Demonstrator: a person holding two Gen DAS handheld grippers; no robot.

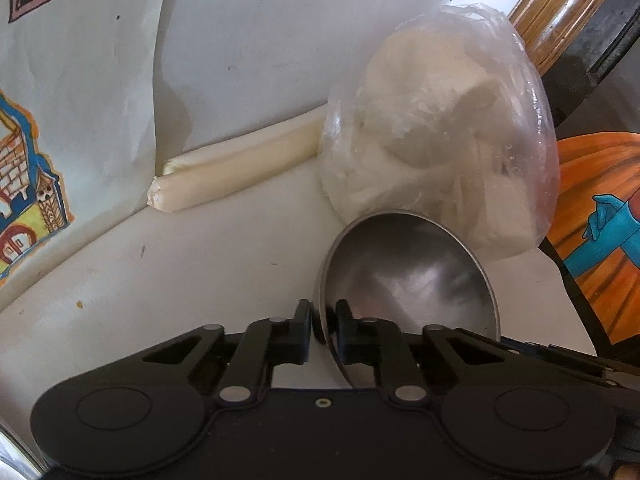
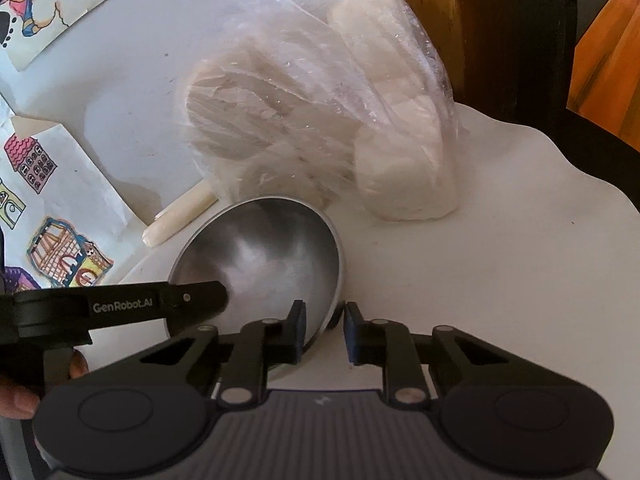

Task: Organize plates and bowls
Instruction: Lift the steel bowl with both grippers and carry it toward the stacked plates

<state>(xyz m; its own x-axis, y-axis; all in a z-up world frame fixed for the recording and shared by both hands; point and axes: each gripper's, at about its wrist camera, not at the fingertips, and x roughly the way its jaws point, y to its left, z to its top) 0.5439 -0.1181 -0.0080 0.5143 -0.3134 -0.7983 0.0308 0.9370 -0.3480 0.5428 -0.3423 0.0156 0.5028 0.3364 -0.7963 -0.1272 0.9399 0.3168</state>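
Observation:
A steel bowl [image 1: 412,276] stands tilted on the white table, in front of a plastic bag. My left gripper [image 1: 324,326] is shut on the bowl's rim, one finger inside and one outside. In the right wrist view the same bowl [image 2: 264,256] lies left of centre. My right gripper [image 2: 325,330] straddles the bowl's near right rim with its jaws a little apart; a gap shows beside the right pad [image 2: 352,334]. The left gripper's black arm [image 2: 120,304] reaches in from the left at the bowl's left rim.
A clear plastic bag of white lumps [image 1: 444,136] [image 2: 320,112] sits just behind the bowl. A rolled white sheet [image 1: 236,168] [image 2: 180,216] lies to its left. Coloured drawings [image 1: 28,184] [image 2: 52,216] cover the left side. A wooden post [image 2: 432,20] stands at the back right.

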